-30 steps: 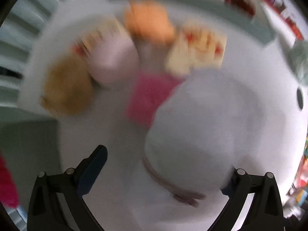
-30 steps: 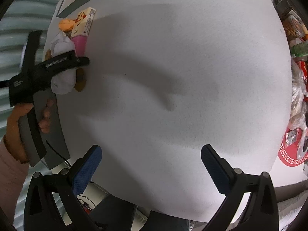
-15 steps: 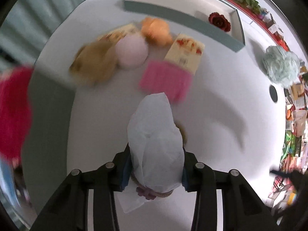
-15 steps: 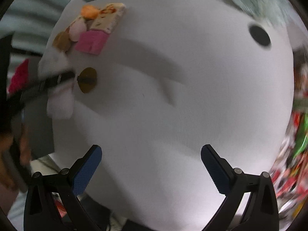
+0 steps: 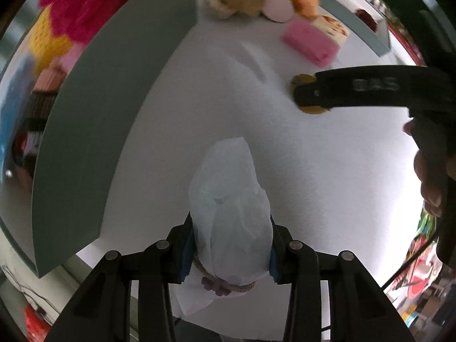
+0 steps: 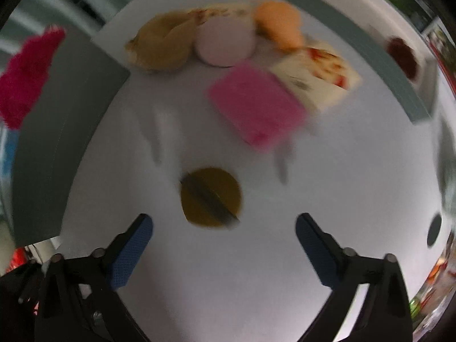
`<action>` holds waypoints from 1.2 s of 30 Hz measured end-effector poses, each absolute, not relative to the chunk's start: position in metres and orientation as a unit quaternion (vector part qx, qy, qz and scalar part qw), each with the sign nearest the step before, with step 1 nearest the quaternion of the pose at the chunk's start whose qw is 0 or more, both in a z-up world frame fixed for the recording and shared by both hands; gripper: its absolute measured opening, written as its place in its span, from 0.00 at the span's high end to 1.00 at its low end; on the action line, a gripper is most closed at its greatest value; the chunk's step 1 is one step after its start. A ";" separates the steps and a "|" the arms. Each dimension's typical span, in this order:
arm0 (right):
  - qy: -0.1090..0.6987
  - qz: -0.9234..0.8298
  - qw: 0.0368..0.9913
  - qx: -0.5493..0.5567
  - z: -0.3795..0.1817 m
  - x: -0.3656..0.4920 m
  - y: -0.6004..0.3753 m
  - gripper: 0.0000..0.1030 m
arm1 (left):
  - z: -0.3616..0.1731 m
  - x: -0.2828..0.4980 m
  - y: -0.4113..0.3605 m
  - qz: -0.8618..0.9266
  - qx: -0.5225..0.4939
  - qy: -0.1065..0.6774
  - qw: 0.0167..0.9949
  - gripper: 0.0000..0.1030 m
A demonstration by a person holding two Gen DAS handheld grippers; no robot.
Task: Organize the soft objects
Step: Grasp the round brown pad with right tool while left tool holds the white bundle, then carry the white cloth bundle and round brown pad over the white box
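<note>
Two grippers: both point down over the white table (image 5: 327,171).
Left gripper (image 5: 228,249): jaws clamped on a white pouch (image 5: 229,208), tied with cord at its near end (contents hidden); it hangs above the table's near edge.
Right gripper (image 6: 223,245): jaws wide and closing, nothing between the pads; a brown disc (image 6: 211,196) lies on the table just ahead of them.
Middle ground: pink sponge (image 6: 256,105) touching a printed cream packet (image 6: 316,79).
Far ground: tan plush (image 6: 162,44), pale pink round (image 6: 225,42) and orange plush (image 6: 280,24), bunched together.
Risk 1: thin fabric may slip from the pads, because the grip sits near the tied end.
Risk 2: the low disc may be pushed away, not gripped, if the pads close above it.
Left view only: right gripper body covering part of the disc; grey bin (image 5: 94,131) alongside the table, with magenta fluff (image 5: 94,0) beyond its wall.
Right view only: whole disc with its dark central strip (blurred); dark red item (image 6: 403,54) in the far tray (image 6: 370,42).
</note>
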State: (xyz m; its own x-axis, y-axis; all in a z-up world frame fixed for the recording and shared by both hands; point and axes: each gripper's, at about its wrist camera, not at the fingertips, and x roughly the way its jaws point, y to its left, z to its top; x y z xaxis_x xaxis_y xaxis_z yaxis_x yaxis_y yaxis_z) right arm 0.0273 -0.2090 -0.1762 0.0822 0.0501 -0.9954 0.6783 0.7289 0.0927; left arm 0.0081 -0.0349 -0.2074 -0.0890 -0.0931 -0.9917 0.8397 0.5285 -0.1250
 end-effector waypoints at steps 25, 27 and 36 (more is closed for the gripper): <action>0.561 -0.278 0.702 0.338 -0.079 -0.030 -0.196 0.55 | -0.121 0.002 -0.053 -0.463 0.305 0.574 0.603 0.59; 0.551 -0.281 0.710 0.336 -0.065 -0.036 -0.187 0.55 | -0.106 0.005 -0.053 -0.469 0.299 0.564 0.610 0.59; 0.519 -0.280 0.743 0.317 -0.008 -0.022 -0.144 0.55 | -0.054 0.051 -0.024 -0.467 0.265 0.531 0.655 0.59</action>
